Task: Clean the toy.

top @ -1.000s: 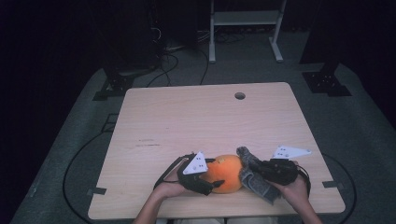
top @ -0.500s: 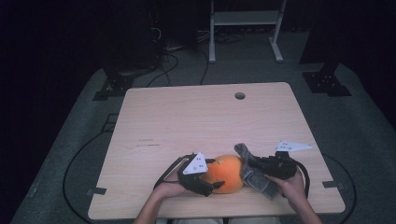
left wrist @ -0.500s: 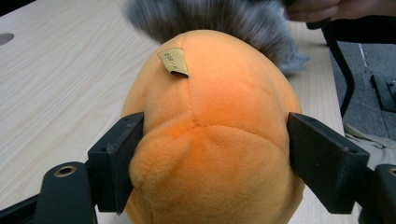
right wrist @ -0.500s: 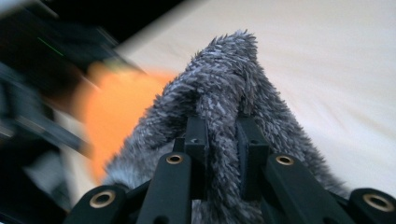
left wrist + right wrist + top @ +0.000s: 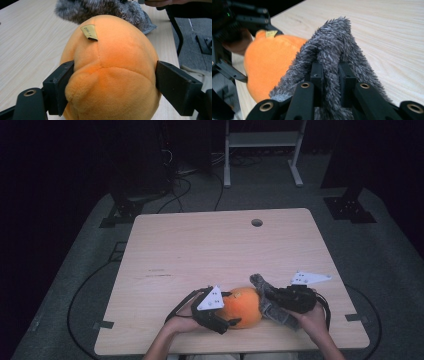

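A round orange plush toy (image 5: pixel 244 307) lies near the table's front edge, with a small yellow tag (image 5: pixel 89 32) on top. My left gripper (image 5: pixel 231 309) straddles it. Its jaws have just been opening, but both pads (image 5: pixel 60 85) still touch the toy's sides, and the left one dents it. A grey furry piece (image 5: pixel 260 282) rests against the toy's right side. My right gripper (image 5: pixel 270 296) is shut on that fur. In the right gripper view the fur (image 5: pixel 334 40) rises in a fold between the two closed jaws (image 5: pixel 330 72), with the orange toy (image 5: pixel 269 60) behind it.
The light wooden table (image 5: pixel 210 250) has a cable hole (image 5: pixel 257 222) near its far edge. Both hands sit close to the front edge. Cables run on the grey floor (image 5: pixel 80 290) to the left, and a white stand (image 5: pixel 260 150) is beyond the table.
The right hand and the grey fur have shifted slightly to the left. The left hand and the orange toy stay where they were.
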`<action>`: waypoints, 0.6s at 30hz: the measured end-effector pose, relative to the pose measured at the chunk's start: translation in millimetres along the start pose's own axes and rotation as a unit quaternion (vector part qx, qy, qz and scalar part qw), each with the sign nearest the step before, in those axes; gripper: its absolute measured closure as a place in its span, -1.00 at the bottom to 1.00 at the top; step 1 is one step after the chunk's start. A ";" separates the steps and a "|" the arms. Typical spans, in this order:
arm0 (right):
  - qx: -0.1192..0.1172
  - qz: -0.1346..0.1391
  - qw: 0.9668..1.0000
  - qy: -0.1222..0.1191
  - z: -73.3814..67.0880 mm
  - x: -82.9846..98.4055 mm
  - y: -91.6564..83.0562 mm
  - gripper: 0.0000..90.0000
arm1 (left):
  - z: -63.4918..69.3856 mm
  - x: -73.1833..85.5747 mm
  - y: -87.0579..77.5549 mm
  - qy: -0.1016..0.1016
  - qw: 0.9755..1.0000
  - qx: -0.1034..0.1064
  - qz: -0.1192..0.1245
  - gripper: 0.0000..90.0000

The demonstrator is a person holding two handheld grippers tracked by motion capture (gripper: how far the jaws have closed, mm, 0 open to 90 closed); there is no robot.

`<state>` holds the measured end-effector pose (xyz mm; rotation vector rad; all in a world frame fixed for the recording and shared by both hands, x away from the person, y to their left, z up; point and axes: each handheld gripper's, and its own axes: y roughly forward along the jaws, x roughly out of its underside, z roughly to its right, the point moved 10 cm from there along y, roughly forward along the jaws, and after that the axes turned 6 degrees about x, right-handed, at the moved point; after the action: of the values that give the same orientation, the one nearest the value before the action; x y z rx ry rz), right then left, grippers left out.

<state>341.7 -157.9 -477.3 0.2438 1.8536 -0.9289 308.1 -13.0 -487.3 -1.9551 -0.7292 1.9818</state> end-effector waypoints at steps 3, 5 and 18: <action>0.004 -0.034 0.999 0.011 7.3 14.5 6.2 0.70 | 1.3 0.0 0.9 0.003 1.000 0.003 0.000 -0.60; 0.023 -0.058 0.998 0.018 15.8 23.9 8.0 0.70 | 0.0 0.3 0.2 0.001 1.000 0.003 -0.001 -0.60; -0.014 -0.031 0.999 0.023 0.0 17.5 1.9 0.70 | 0.6 1.3 1.7 0.006 1.000 -0.003 -0.006 -0.61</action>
<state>334.4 -160.6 -493.2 0.1931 1.9239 -0.9460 307.8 -13.9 -489.3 -1.9600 -0.7437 1.9629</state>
